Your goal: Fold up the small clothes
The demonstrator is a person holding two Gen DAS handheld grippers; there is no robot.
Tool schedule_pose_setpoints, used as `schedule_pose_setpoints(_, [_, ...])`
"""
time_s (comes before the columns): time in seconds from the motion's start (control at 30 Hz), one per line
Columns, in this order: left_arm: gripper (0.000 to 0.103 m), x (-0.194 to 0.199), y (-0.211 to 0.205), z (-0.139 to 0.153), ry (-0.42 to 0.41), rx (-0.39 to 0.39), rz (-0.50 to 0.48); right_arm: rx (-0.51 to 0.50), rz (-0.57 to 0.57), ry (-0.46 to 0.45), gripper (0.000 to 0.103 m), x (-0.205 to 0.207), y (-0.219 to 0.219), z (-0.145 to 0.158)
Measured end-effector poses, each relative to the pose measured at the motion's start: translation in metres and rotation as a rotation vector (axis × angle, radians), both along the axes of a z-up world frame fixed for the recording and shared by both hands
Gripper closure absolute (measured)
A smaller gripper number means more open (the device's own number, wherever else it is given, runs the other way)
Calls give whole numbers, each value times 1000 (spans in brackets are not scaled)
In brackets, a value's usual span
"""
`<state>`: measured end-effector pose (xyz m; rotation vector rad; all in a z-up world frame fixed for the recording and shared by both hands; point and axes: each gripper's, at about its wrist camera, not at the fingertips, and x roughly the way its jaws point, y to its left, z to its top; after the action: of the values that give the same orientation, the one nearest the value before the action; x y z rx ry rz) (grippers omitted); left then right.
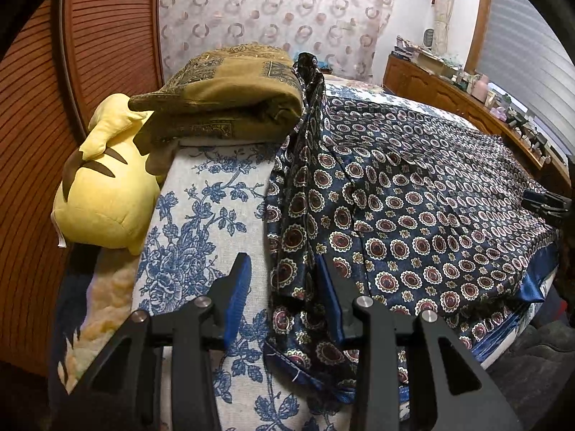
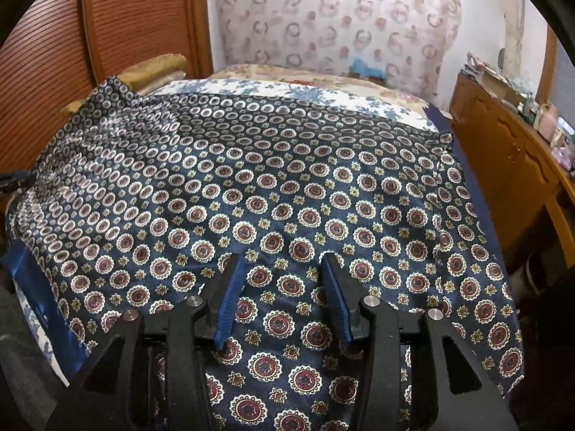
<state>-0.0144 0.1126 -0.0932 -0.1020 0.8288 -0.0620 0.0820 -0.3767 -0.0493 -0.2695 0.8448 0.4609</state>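
Garment (image 2: 287, 194): navy, covered in maroon medallions ringed white, small gold florets between (plain blue hem band). Bedcover (image 1: 201, 222): off-white with blue floral print. Plush toy (image 1: 104, 194): yellow, brown stripes. Folded blanket (image 1: 230, 89): olive, ornamental borders. Gripper pads (image 2: 230, 298): blue.

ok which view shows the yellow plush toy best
The left wrist view. The yellow plush toy shows whole there, lying at the bed's left edge beside the folded olive blanket. The right wrist view does not show the toy at all, only the patterned garment and a corner of the blanket.
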Motion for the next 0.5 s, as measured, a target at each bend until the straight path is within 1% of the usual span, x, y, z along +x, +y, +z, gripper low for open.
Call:
schedule_pose_setpoints(0.1, [67,0,0,0,-4,-6,3,-21,6,-10,52,-1,4,0])
schedule_pose_setpoints(0.37, [67,0,-1,-1,-11,-3,5,-3,15,11,47,3,3,-1])
schedule_pose_setpoints(0.5, [67,2,-2,-1,-9,-33,-16,-2,15,11,46,3,3,-2])
